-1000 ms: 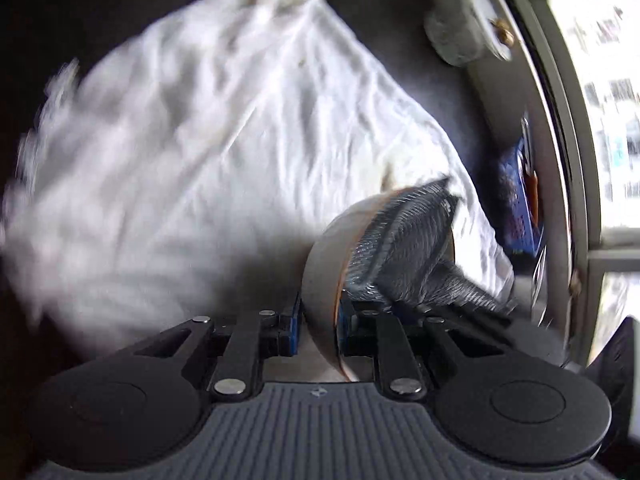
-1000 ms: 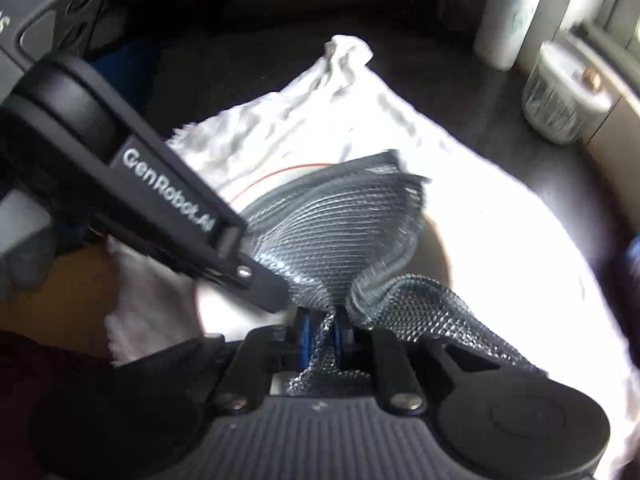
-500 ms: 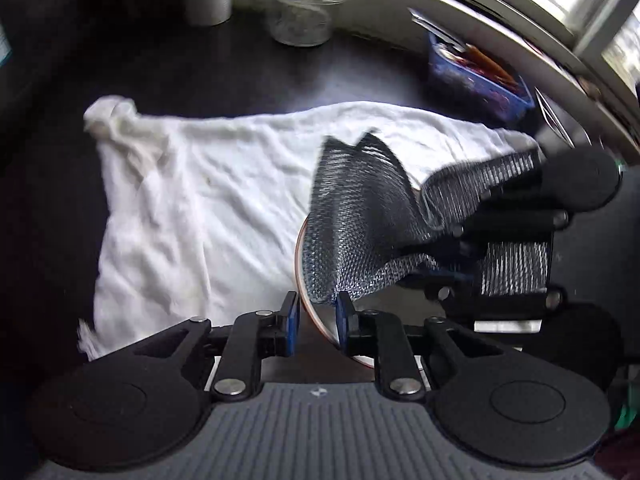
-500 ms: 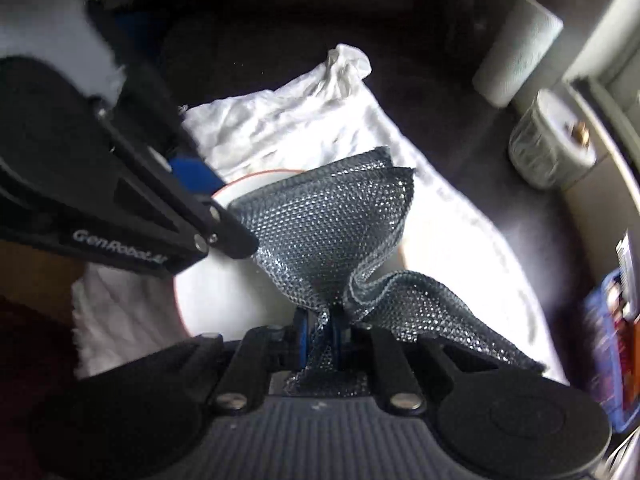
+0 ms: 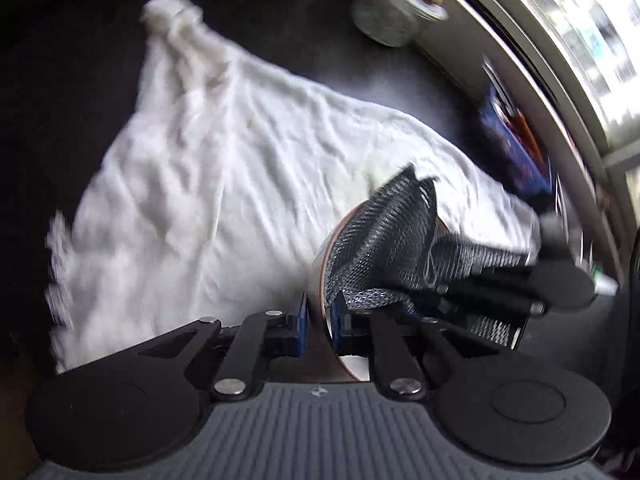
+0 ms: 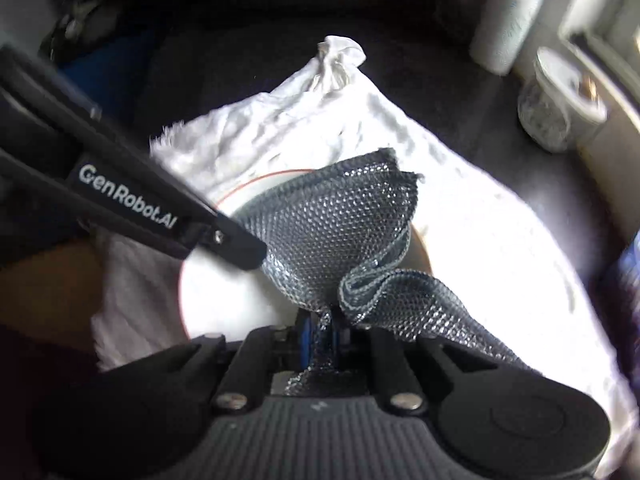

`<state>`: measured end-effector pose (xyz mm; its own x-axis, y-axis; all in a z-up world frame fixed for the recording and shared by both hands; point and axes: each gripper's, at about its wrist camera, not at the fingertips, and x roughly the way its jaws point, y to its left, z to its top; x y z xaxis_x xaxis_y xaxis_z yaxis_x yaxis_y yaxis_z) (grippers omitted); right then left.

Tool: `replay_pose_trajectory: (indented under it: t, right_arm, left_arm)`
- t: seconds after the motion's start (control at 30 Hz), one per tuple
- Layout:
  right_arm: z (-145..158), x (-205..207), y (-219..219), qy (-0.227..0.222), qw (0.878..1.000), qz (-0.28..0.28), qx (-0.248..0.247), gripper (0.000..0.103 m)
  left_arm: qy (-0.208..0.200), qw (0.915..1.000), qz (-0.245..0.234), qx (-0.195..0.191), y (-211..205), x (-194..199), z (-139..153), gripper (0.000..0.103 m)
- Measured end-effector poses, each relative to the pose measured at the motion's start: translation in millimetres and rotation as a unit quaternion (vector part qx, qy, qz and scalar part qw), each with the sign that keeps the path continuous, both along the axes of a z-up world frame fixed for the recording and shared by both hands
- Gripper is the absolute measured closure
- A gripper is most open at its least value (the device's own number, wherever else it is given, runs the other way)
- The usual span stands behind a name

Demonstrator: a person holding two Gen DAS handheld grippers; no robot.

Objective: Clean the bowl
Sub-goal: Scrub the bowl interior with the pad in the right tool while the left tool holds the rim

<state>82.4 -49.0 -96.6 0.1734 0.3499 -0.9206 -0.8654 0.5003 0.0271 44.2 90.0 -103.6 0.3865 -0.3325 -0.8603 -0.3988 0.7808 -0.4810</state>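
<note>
My left gripper [image 5: 319, 314] is shut on the rim of a white bowl [image 5: 318, 280] with a thin orange edge, held tilted above a white towel [image 5: 224, 168]. My right gripper [image 6: 320, 330] is shut on a grey mesh scrub cloth [image 6: 336, 224], which is pressed into the bowl [image 6: 224, 300]. In the left wrist view the cloth [image 5: 384, 240] fills the bowl's inside and the right gripper [image 5: 492, 284] comes in from the right. In the right wrist view the left gripper's finger [image 6: 236, 246] lies over the bowl's left rim.
The towel [image 6: 460, 216] lies spread on a dark counter [image 5: 304, 40]. A lidded glass jar [image 6: 556, 116] and a paper towel roll [image 6: 508, 20] stand at the back. A blue box [image 5: 512, 148] sits by the window ledge [image 5: 532, 56] on the right.
The bowl has been tipped more on edge in the left wrist view, and the cloth has shifted round inside it. Both grippers keep their hold.
</note>
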Motion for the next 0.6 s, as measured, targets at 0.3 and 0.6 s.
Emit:
replay_pose_trajectory:
  t: [0.3, 0.6]
  right_arm:
    - [6, -8, -10, 0.06, 0.997, -0.029, 0.036, 0.091]
    - [9, -12, -5, -0.049, 0.998, 0.037, -0.009, 0.097]
  left_arm:
    - [0.055, 0.9792, 0.147, -0.128, 14, -28, -17, 0.087]
    - [-0.021, 0.9713, -0.193, 0.137, -44, 11, 17, 0.085]
